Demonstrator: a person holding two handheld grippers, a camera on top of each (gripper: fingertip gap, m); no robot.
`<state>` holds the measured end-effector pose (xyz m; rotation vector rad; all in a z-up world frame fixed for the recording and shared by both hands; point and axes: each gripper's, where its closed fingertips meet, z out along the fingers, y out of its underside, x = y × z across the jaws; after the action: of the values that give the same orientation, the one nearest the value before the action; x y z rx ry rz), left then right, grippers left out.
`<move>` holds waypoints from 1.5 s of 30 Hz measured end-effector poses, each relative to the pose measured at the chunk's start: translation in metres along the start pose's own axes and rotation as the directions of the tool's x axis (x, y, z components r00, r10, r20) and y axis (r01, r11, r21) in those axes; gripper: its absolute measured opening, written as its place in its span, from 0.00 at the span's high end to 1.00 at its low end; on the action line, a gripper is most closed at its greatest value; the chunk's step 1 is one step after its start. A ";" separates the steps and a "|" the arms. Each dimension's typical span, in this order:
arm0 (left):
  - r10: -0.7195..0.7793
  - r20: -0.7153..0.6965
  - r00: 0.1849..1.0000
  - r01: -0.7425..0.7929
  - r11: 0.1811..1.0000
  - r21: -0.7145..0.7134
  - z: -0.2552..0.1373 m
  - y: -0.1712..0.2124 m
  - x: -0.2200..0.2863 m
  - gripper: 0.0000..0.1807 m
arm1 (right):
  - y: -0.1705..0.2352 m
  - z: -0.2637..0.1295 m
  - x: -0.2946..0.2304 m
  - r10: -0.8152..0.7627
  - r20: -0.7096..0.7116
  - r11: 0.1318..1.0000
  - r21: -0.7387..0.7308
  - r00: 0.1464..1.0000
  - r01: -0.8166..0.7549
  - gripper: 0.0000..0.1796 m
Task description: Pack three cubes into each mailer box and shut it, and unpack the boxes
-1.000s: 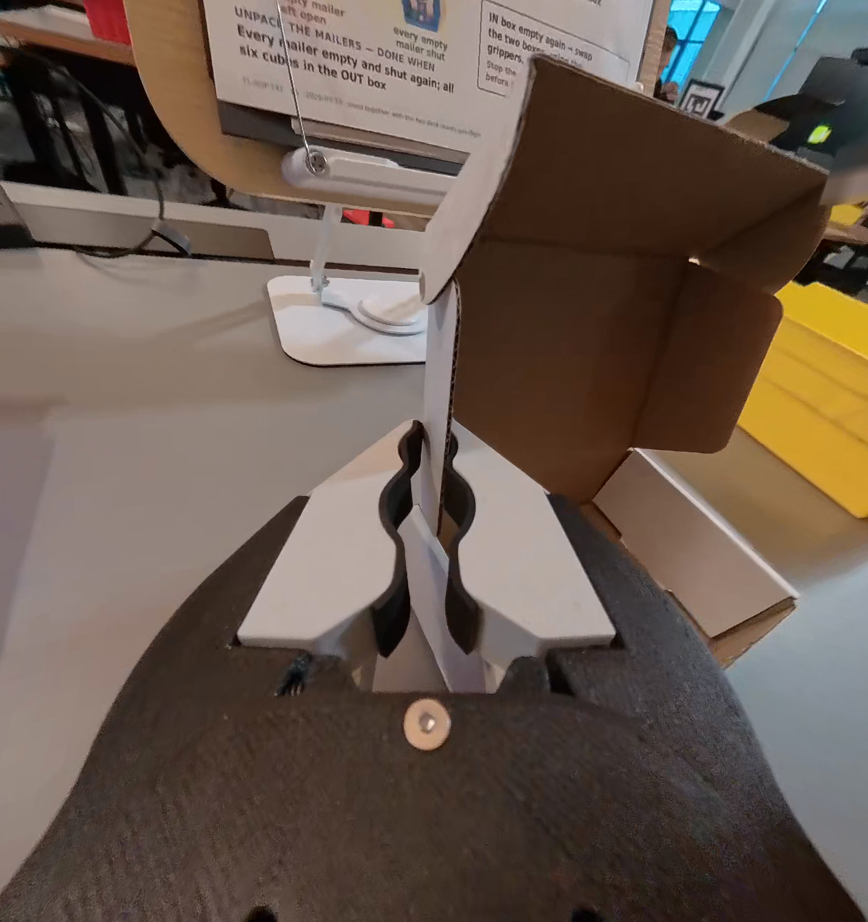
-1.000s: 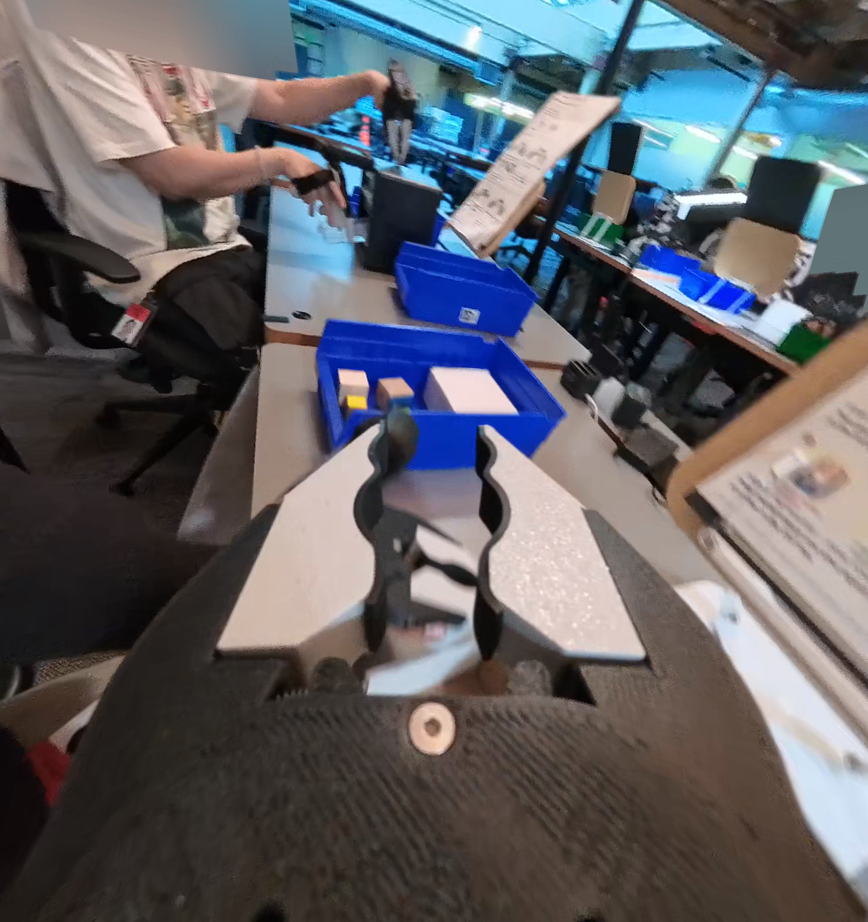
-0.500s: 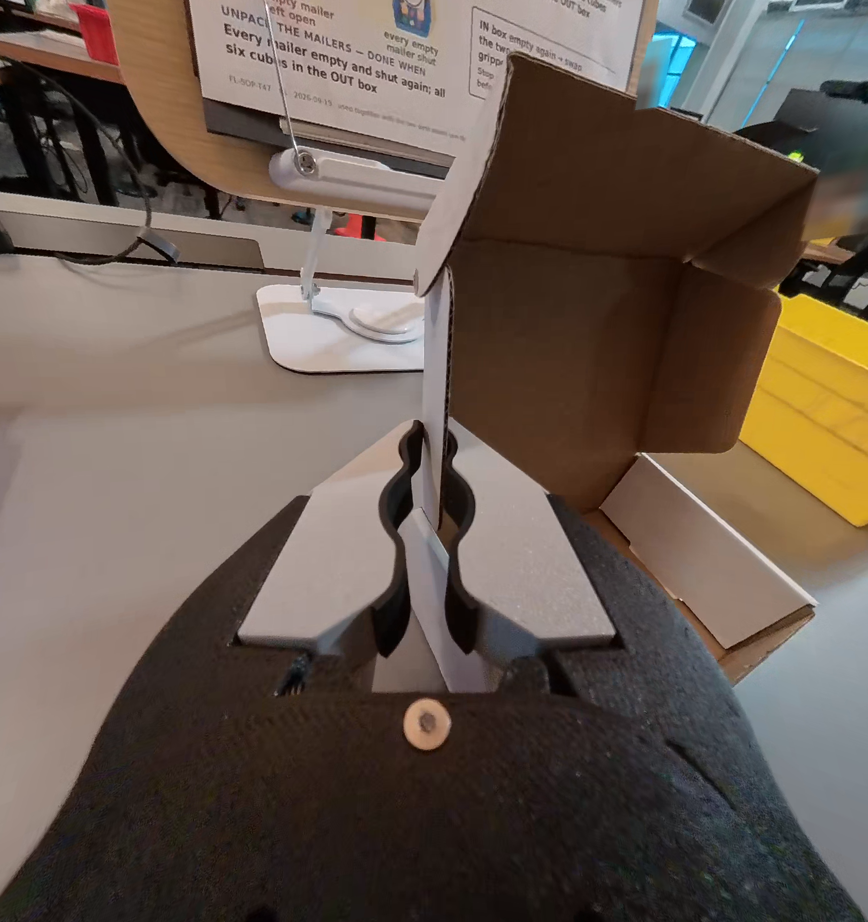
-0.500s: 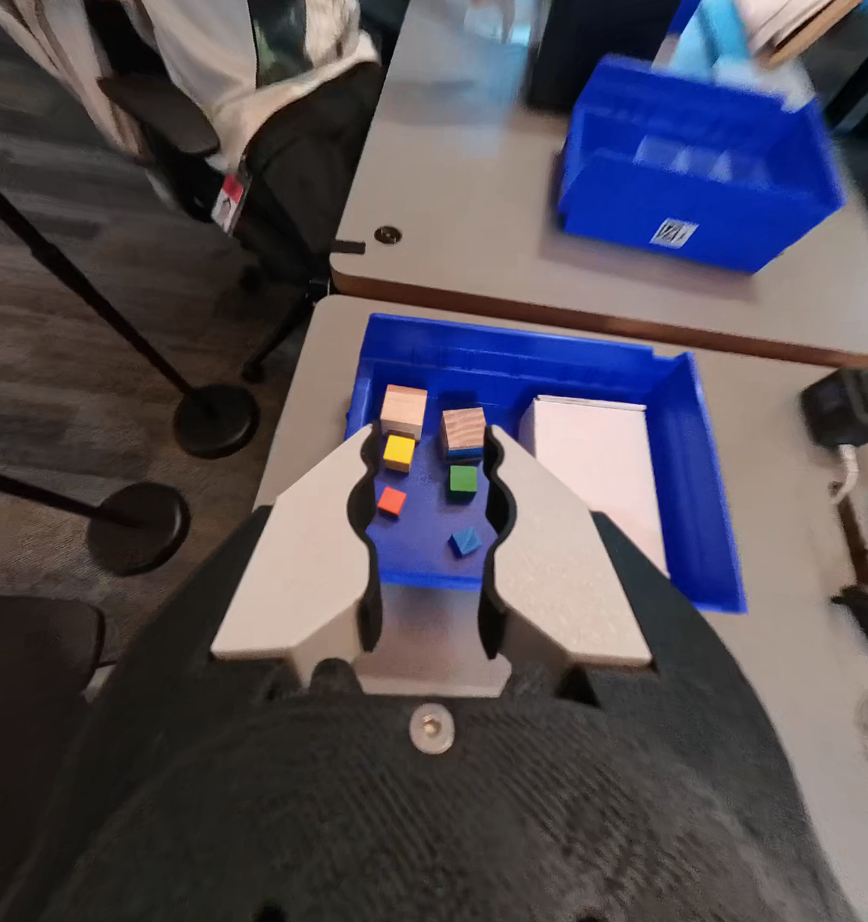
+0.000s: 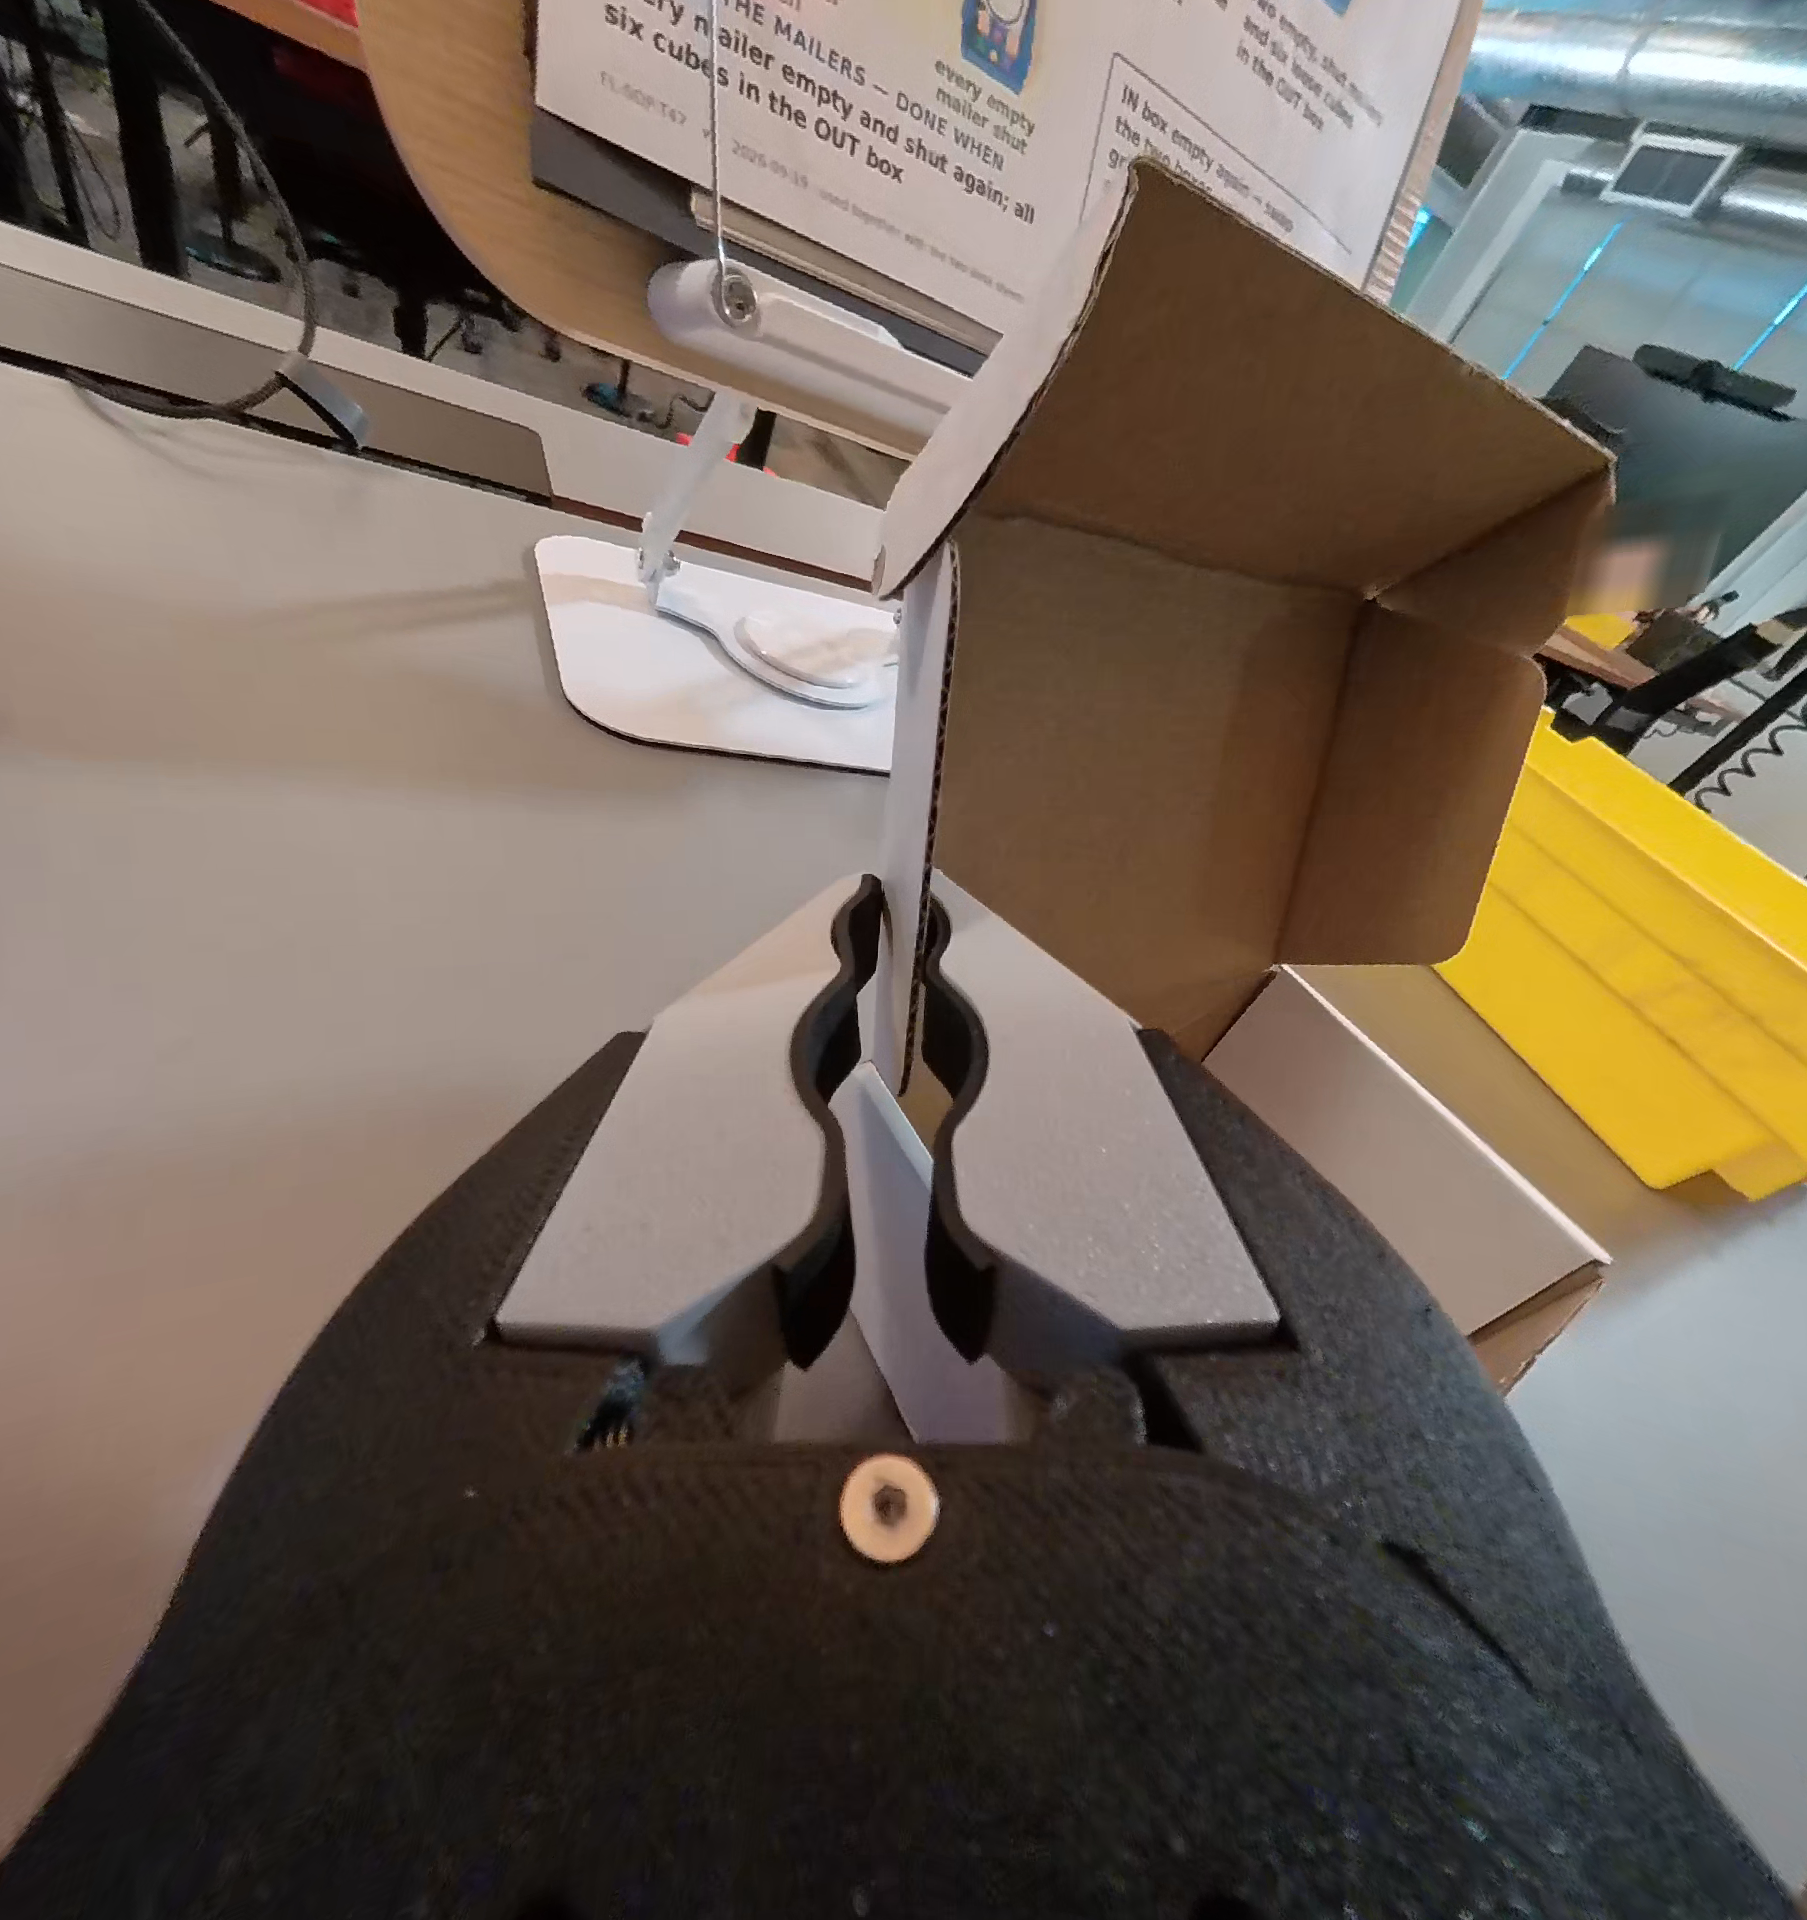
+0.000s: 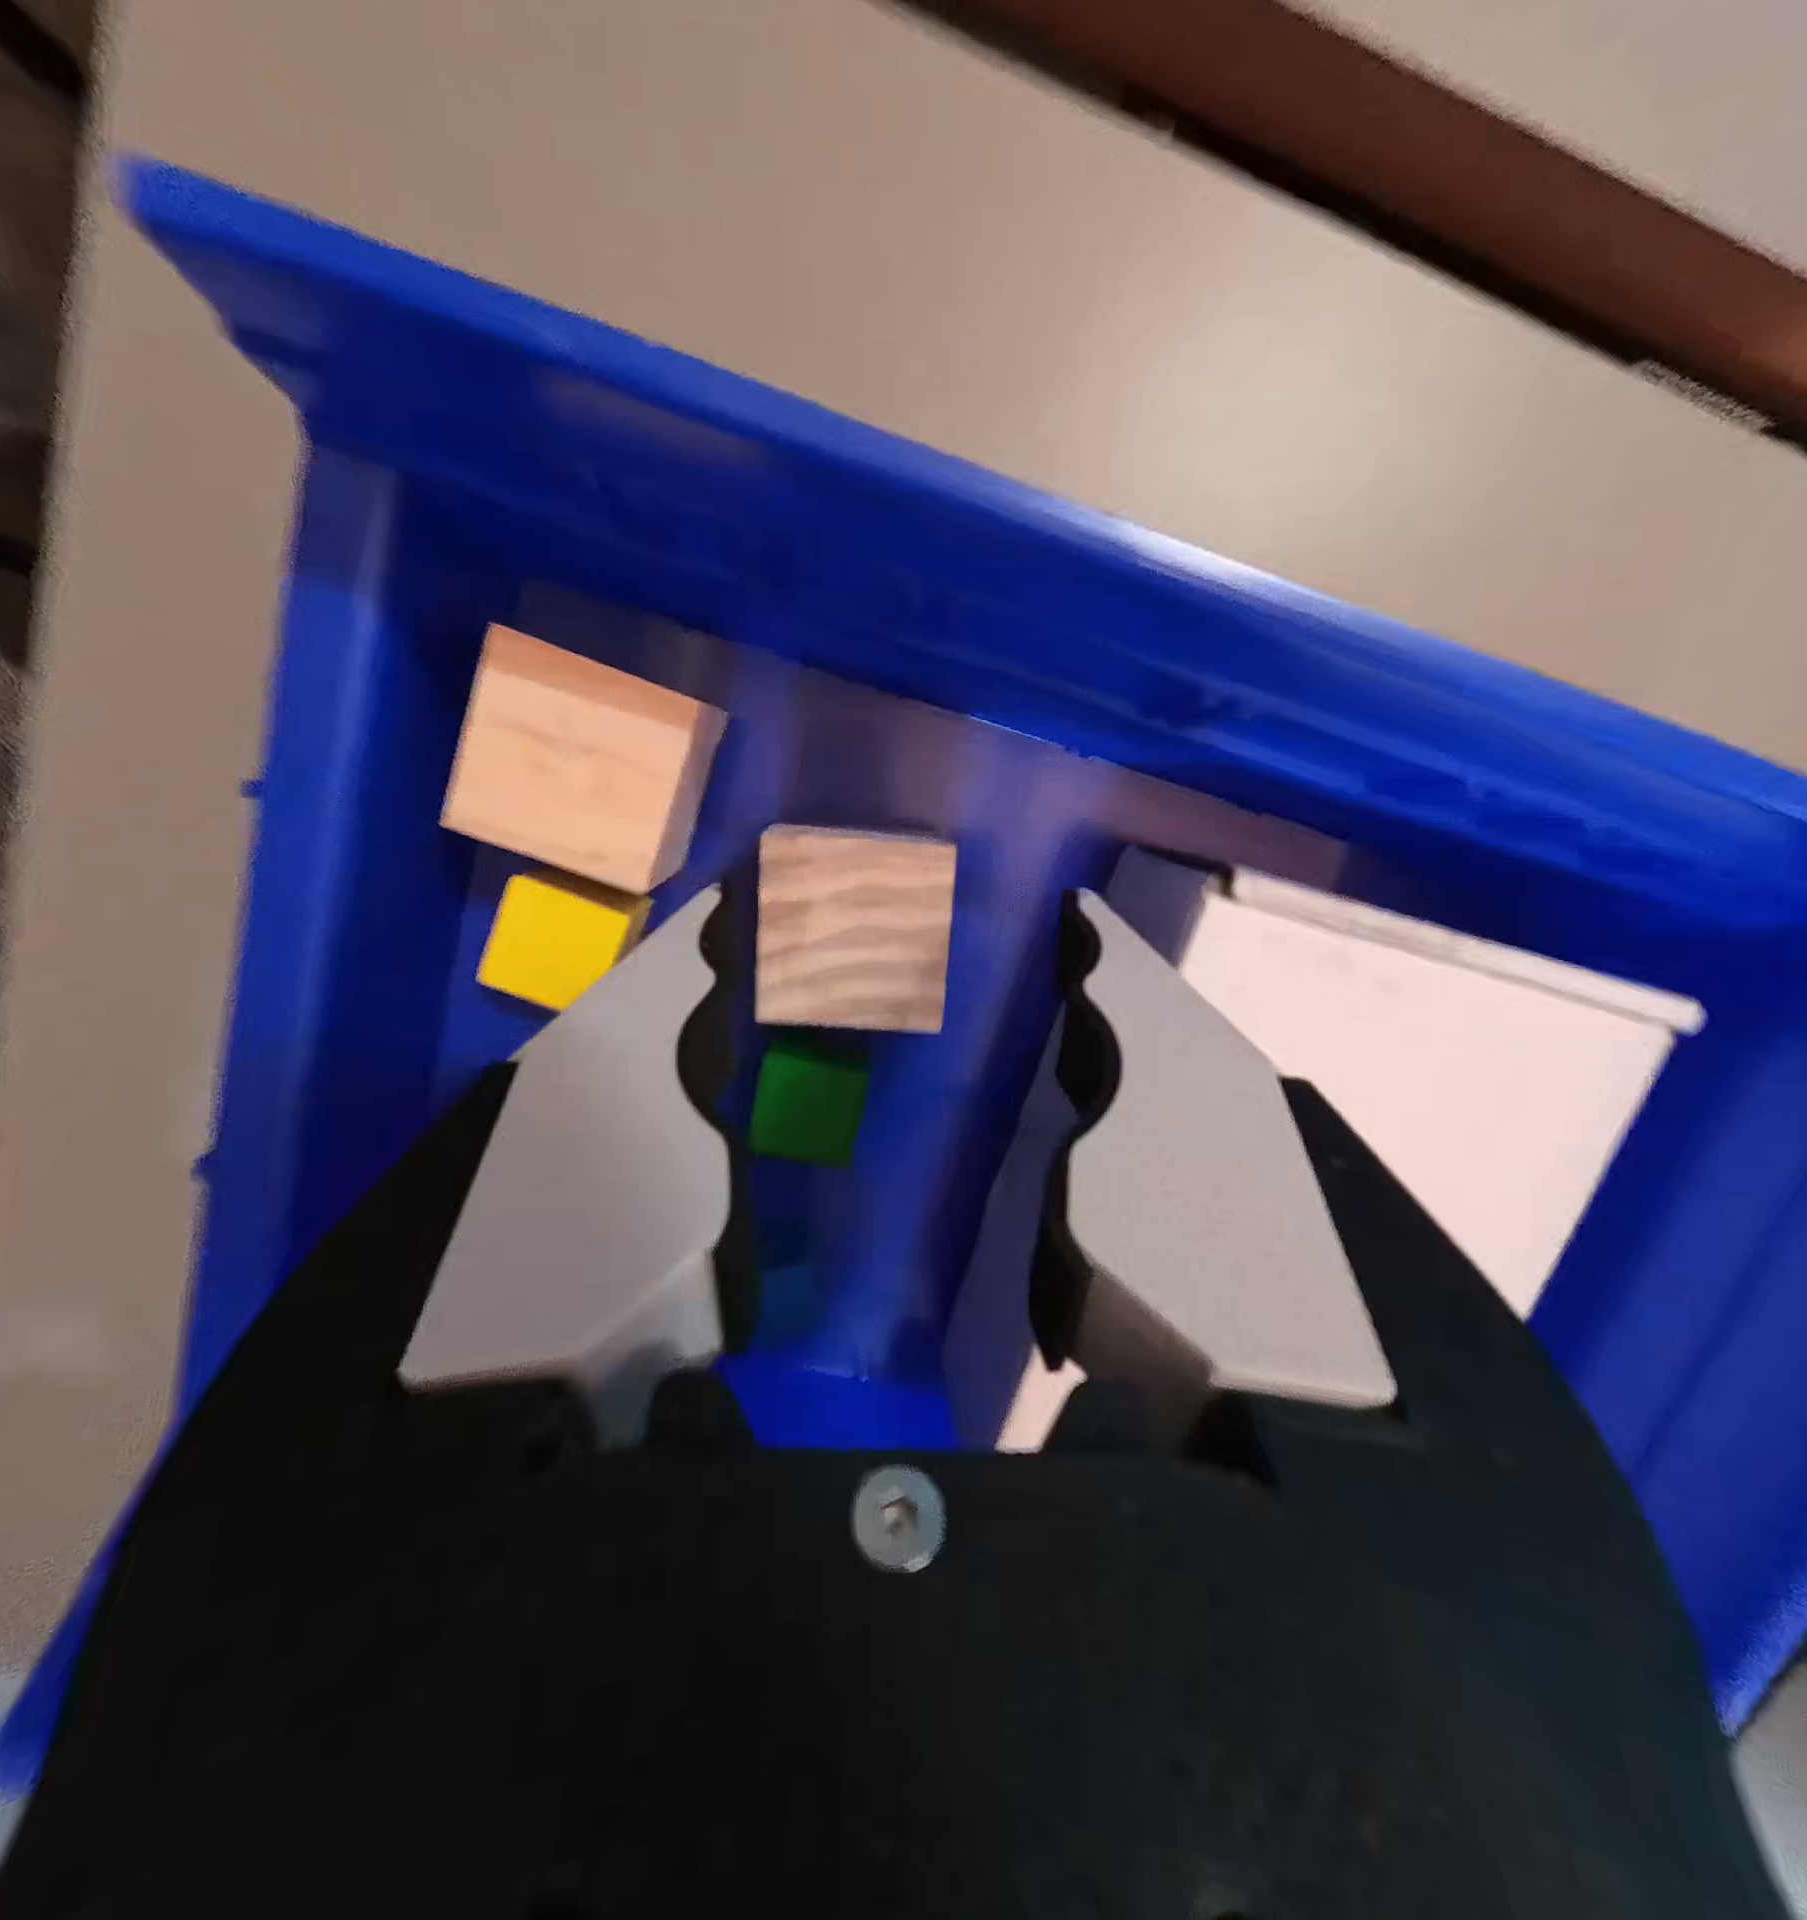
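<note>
Since the earlier pictures the right gripper [image 6: 894, 997] has swung from looking across the room to looking down into the blue bin [image 6: 982, 540] and has dropped close over it, while the left gripper [image 5: 904, 914] has stayed put on the mailer box [image 5: 1169, 707].

Packing looks barely begun. That box stands open on the desk [image 5: 255, 883], its lid flap [image 5: 1242, 416] upright, and the part of its brown inside that shows holds no cube; the floor of the box is mostly hidden. All the cubes seen lie in the bin: two bare wooden ones, the pale wooden cube [image 6: 582, 753] and the grained wooden cube [image 6: 852, 930], plus a yellow cube [image 6: 556, 940], a green cube [image 6: 807, 1103] and a dim blue one below it. A second, white box [image 6: 1398, 1091] lies shut at the bin's right end. Filling, shutting and later unpacking are all left.

The left jaws are nearly closed, pinching the thin white cardboard side wall of the open box edge-on between them. The right jaws are spread wide and hold nothing. The grained wooden cube sits between their tips, slightly toward the left one, with the green cube farther back in the gap; whether the tips have reached cube level is unclear through the blur.
</note>
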<state>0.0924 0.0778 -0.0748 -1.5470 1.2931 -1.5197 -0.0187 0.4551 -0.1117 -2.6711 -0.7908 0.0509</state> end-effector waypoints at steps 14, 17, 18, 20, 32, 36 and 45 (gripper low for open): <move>0.022 0.005 1.000 -0.022 1.000 0.003 0.001 0.000 0.000 0.99 | -0.002 -0.148 -0.001 0.052 0.023 0.975 0.216 0.998 -0.056 0.76; 0.029 0.008 1.000 -0.029 1.000 0.003 0.002 0.000 -0.001 0.99 | 0.037 -0.228 -0.014 0.089 -0.082 0.938 0.343 0.993 -0.056 0.77; 0.037 0.009 0.999 -0.037 0.999 0.003 0.003 0.000 -0.001 0.99 | 0.057 -0.247 -0.019 0.100 -0.148 0.930 0.366 0.984 -0.040 0.77; 0.035 0.016 0.999 -0.035 0.999 0.001 0.005 0.000 -0.003 0.99 | 0.107 -0.271 -0.036 0.158 -0.234 0.913 0.404 0.959 -0.052 0.76; 0.063 -0.014 0.998 -0.063 0.998 0.009 0.006 0.000 0.005 0.99 | 0.342 -0.249 -0.170 0.401 -0.352 0.904 0.300 0.846 -0.304 0.76; 0.017 -0.070 0.997 -0.016 1.000 0.004 0.003 0.001 0.008 0.99 | 0.353 -0.202 -0.181 0.361 -0.309 0.926 0.233 0.880 -0.299 0.76; -0.001 -0.096 0.995 0.002 1.000 0.004 0.000 0.001 0.007 0.99 | 0.363 -0.133 -0.181 0.280 -0.186 0.959 0.014 0.942 -0.282 0.76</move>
<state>0.0914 0.0709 -0.0731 -1.4887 1.3415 -1.6139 0.0357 0.0317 -0.1235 -2.7306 -0.3489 -0.1321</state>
